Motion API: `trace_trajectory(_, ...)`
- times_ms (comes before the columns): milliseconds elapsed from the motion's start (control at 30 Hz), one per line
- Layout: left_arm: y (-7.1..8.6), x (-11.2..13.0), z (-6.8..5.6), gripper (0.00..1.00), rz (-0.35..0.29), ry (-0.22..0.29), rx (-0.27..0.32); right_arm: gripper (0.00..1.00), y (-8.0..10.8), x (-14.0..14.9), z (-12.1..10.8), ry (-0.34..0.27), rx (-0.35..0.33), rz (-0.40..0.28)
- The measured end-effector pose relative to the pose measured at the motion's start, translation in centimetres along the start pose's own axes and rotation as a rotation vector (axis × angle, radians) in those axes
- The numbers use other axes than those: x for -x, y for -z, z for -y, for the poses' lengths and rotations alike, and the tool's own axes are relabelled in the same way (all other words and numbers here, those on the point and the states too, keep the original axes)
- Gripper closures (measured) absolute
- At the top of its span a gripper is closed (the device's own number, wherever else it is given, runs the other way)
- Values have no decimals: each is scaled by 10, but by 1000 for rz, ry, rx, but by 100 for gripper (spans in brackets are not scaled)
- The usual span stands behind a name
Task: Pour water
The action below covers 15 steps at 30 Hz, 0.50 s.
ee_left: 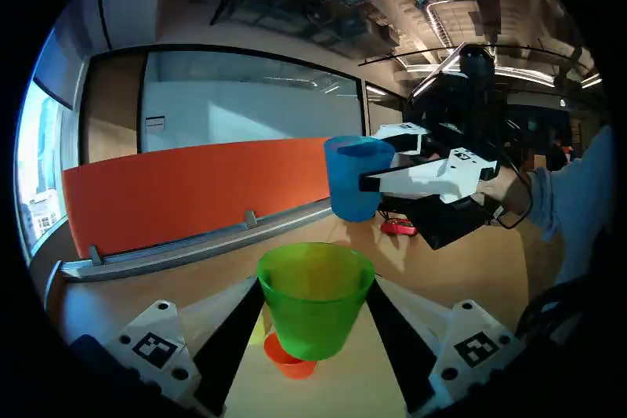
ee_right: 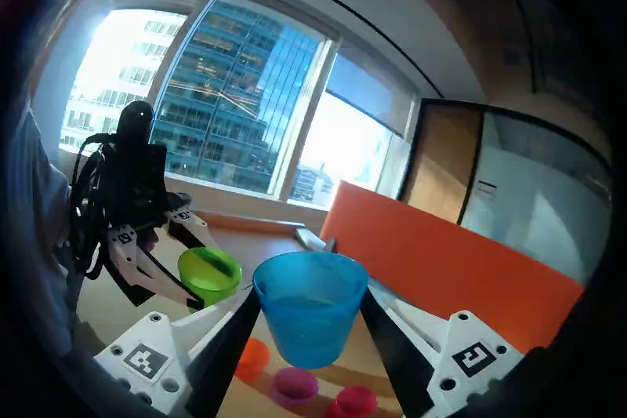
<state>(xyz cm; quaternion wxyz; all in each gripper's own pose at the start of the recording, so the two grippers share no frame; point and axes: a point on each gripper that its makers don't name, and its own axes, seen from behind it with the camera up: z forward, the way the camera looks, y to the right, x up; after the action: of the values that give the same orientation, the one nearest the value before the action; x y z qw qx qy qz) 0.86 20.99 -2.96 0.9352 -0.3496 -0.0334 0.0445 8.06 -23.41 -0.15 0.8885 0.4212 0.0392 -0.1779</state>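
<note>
In the left gripper view my left gripper [ee_left: 315, 300] is shut on a translucent green cup [ee_left: 315, 296], held upright above the wooden table [ee_left: 486, 269]. Beyond it my right gripper [ee_left: 367, 171], held by a hand [ee_left: 513, 190], carries a blue cup [ee_left: 356, 176] higher up and slightly right. In the right gripper view my right gripper [ee_right: 309, 308] is shut on the blue cup [ee_right: 309, 304], upright, with what looks like liquid low inside. The green cup [ee_right: 208, 272] sits in the left gripper [ee_right: 205, 277] off to the left, lower.
An orange cup [ee_left: 290, 355] rests on the table under the green cup. In the right gripper view the orange cup [ee_right: 252, 355], a purple cup [ee_right: 295, 385] and a pink cup [ee_right: 354, 401] stand on the table [ee_right: 110, 300] below. An orange partition [ee_left: 188, 183] borders the table's far edge.
</note>
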Motion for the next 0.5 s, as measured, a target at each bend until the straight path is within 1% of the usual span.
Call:
trace_trajectory(200,-4,1,-9,13,-3,1,16,10,-4,-9,-6,78,-2,4)
trace_trajectory(300,-5,0,-11,13,-8,-4,18,10,-6,-14,-10,116,3,4)
trace_trajectory(500,-8,-4,-17,13,-19,3,31,10,-10,-26,-17,181,0,-2)
